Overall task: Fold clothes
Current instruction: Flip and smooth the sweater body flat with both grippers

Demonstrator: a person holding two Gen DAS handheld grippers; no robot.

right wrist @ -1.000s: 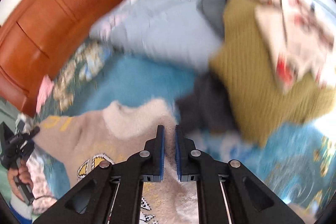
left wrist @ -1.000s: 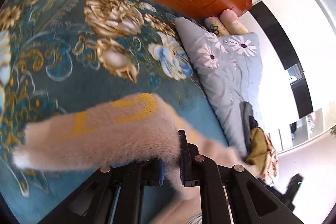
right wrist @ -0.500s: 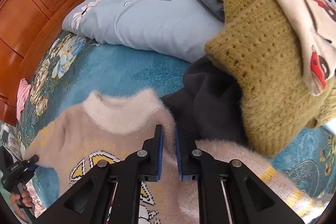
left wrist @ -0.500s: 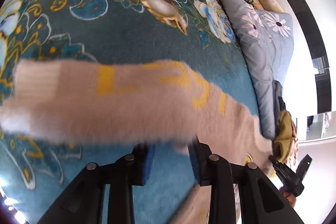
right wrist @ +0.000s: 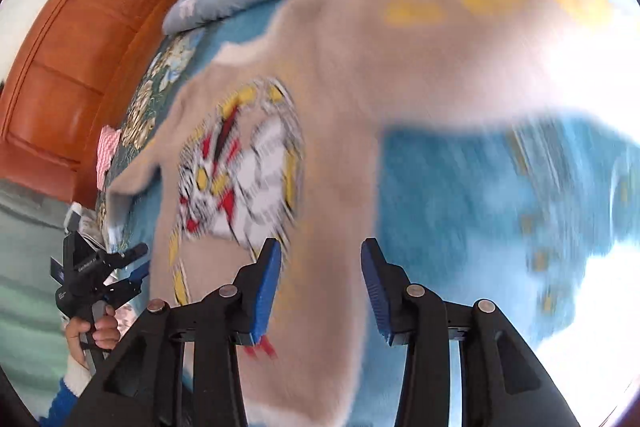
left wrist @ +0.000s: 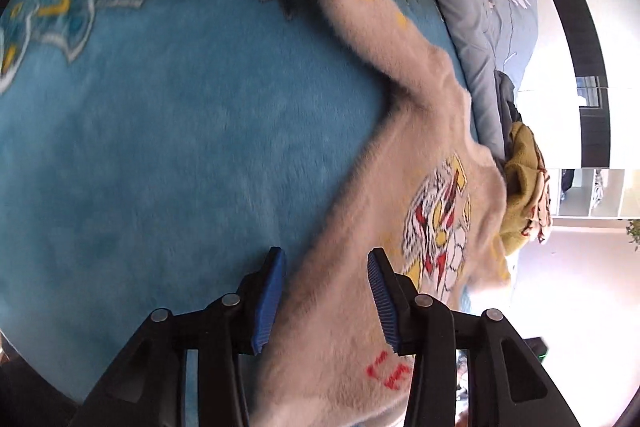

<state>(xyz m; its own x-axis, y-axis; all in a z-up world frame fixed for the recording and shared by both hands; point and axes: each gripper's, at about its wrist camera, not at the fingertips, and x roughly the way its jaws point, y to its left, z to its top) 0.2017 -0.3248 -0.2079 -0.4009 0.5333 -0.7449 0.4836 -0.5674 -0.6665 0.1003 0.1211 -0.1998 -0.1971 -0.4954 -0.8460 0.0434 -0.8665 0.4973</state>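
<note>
Blue blanket (left wrist: 180, 131) bears the beige sweater (left wrist: 420, 131) (front up); left gripper (left wrist: 326, 291) and right gripper (right wrist: 320, 283) gape, empty.

You are working in strong daylight; in the left wrist view it enters from the window (left wrist: 592, 75) at right, where the floor is washed out to white; the sweater (left wrist: 404, 147) casts a dark shadow at the top. In the right wrist view, glare burns out the right edge; the blanket (right wrist: 480, 195) and the sweater's print smear with motion blur; the gripper fingers (right wrist: 264, 283) stay sharp. Both views bend strongly toward black circular borders.
</note>
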